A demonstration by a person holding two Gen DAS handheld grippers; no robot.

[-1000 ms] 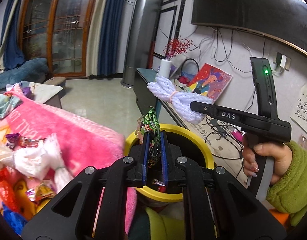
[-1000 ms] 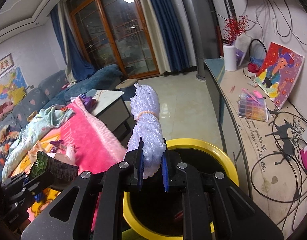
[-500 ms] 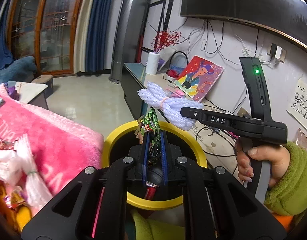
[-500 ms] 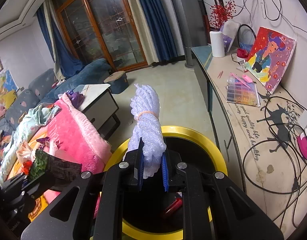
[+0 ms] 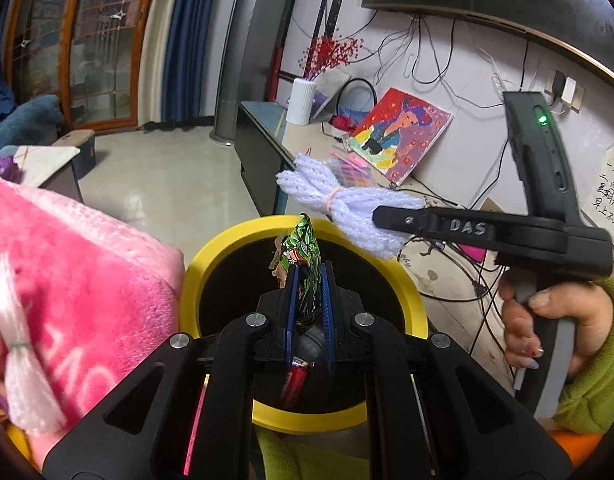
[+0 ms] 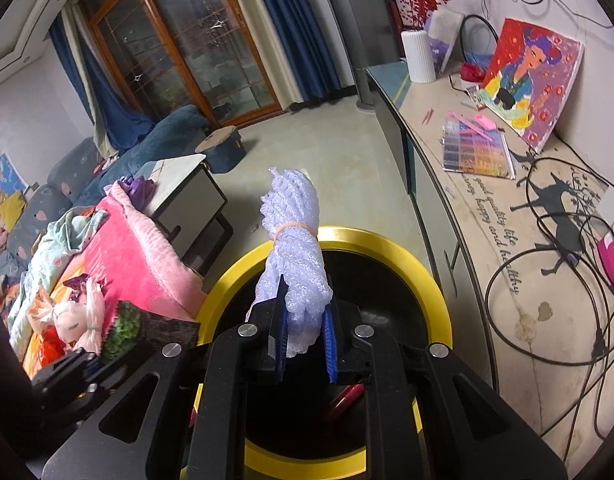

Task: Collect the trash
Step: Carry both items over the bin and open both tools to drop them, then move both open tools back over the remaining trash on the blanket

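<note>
"DAS" on right claw; "happy and healthy" on countertop.

Both grippers now sit more squarely over the yellow-rimmed bin than a second ago. In the left wrist view the bin mouth fills more of the frame; the pink blanket slides toward the left edge. A red item inside the bin becomes visible in the right wrist view.
</note>
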